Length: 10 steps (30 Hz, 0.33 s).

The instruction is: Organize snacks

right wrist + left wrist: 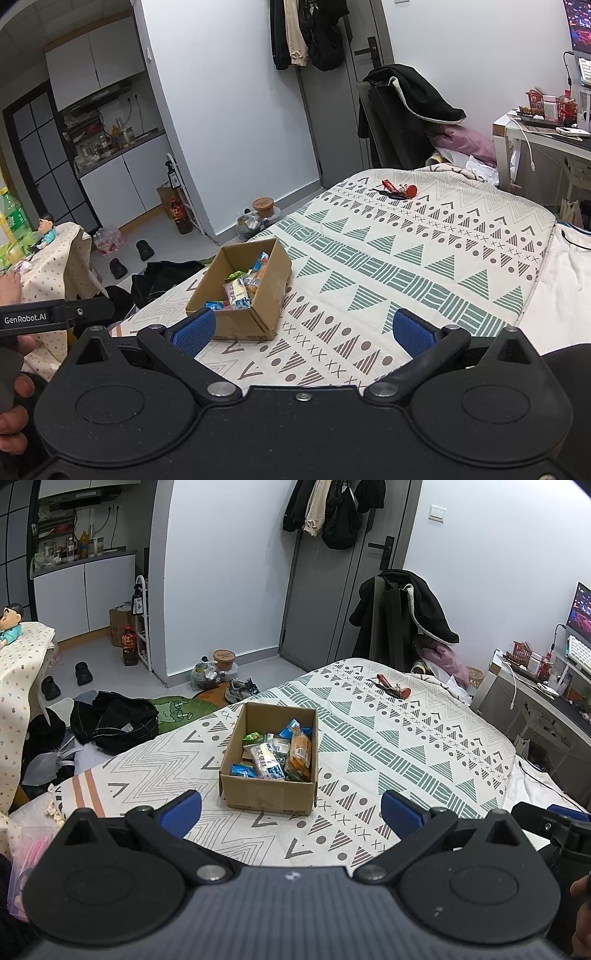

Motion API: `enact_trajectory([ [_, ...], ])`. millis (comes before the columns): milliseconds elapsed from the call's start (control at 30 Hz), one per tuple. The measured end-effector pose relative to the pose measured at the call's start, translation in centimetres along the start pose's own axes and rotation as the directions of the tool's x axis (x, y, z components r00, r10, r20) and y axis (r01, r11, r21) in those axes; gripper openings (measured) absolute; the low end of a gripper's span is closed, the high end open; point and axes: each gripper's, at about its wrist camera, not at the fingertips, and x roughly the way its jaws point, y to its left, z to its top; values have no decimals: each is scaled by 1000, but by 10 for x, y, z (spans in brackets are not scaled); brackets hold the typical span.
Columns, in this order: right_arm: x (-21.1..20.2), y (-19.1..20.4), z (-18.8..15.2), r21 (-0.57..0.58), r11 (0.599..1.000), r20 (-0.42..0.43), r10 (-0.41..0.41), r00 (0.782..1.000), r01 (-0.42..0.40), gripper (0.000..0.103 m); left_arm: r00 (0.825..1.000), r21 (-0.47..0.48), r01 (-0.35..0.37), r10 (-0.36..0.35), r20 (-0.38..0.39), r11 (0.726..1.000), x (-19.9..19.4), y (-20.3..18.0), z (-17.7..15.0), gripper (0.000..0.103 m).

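An open cardboard box (269, 797) stands on the patterned bedspread (388, 738) and holds several snack packets (275, 751) in blue, green, orange and white wrappers. My left gripper (291, 812) hovers just in front of the box, open, with nothing between its blue pads (183, 812). In the right wrist view the same box (243, 321) sits ahead and to the left with its snack packets (242, 290) showing. My right gripper (303, 330) is open and empty over the bedspread (424, 266), its left pad (195, 330) close to the box's near corner.
Keys with a red tag (397, 192) lie at the far end of the bed. A chair draped with a black coat (402, 616) stands behind it, and a desk (532, 129) is at the right. Bags and shoes (114, 720) litter the floor at the left. A hand (14, 387) holds the other gripper.
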Motion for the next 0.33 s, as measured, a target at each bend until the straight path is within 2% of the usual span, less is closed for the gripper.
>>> enact_trajectory([
  [333,0,0,0,1,1000,1,3,1000,-3,103,1000,16,-4,4,4,1000,-5,1,-5,103],
])
